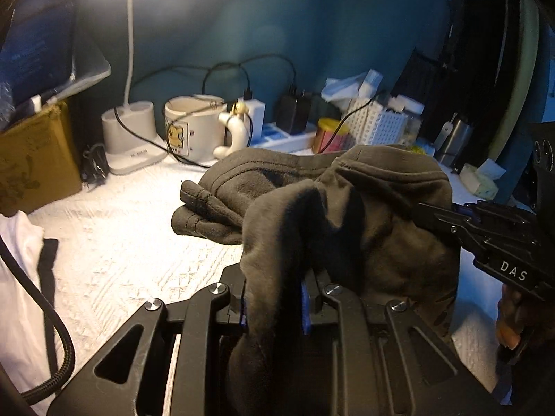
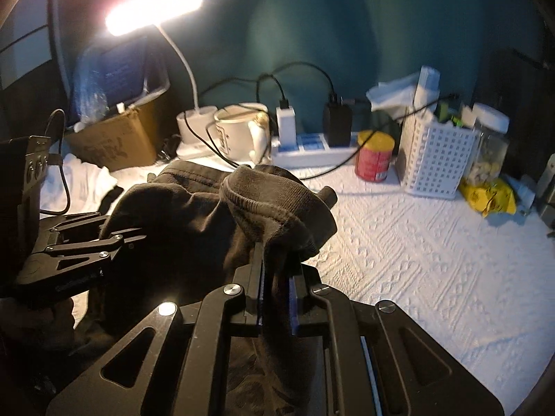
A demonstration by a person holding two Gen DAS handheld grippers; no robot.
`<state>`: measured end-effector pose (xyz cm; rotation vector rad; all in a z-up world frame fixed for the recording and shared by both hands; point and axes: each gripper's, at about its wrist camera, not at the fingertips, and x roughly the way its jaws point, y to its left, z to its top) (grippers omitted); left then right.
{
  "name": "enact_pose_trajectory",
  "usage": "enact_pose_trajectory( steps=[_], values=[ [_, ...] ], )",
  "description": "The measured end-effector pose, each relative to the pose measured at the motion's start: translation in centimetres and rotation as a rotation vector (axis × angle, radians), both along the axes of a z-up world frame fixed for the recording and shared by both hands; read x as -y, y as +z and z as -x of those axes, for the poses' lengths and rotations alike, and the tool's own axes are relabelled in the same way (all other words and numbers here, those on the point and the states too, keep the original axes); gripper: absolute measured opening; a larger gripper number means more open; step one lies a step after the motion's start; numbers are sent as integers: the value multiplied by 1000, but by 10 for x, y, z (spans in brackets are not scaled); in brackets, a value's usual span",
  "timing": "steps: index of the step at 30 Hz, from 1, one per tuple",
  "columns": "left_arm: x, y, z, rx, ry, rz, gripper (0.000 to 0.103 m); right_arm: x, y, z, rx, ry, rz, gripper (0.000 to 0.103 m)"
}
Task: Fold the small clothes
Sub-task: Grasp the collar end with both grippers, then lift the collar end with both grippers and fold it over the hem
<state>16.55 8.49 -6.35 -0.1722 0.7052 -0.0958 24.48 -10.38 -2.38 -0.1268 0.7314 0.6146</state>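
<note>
A dark olive-brown garment (image 1: 364, 208) lies bunched on the white textured cloth (image 1: 114, 242), partly lifted. My left gripper (image 1: 274, 298) is shut on a fold of it, the fabric draping over the fingers. My right gripper (image 2: 277, 277) is shut on the garment's ribbed hem (image 2: 263, 201) and holds it up. The right gripper also shows at the right of the left wrist view (image 1: 461, 228), biting into the garment. The left gripper shows at the left of the right wrist view (image 2: 114, 242). The garment's far part rests on the cloth (image 2: 187, 176).
At the back stand a lit desk lamp (image 2: 152, 7), white mug (image 1: 194, 128), power strip with chargers (image 2: 312, 145), red-yellow can (image 2: 374, 156), white lattice basket (image 2: 437, 152) and jar (image 2: 489, 145). A cardboard box (image 1: 31, 163) and white clothing (image 1: 17, 277) lie left. Yellow packet (image 2: 489, 197) right.
</note>
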Motion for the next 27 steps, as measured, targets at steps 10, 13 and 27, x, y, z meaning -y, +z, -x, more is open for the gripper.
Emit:
enact_pose_trajectory(
  steps=[10, 13, 27],
  values=[
    [-1, 28, 40, 89, 23, -11, 20, 10, 44, 48, 125, 15, -38, 11],
    [-3, 37, 54, 117, 32, -15, 20, 13, 57, 61, 161, 18, -53, 11],
    [-17, 81, 119, 257, 91, -50, 20, 4, 117, 130, 335, 76, -116, 11]
  ],
)
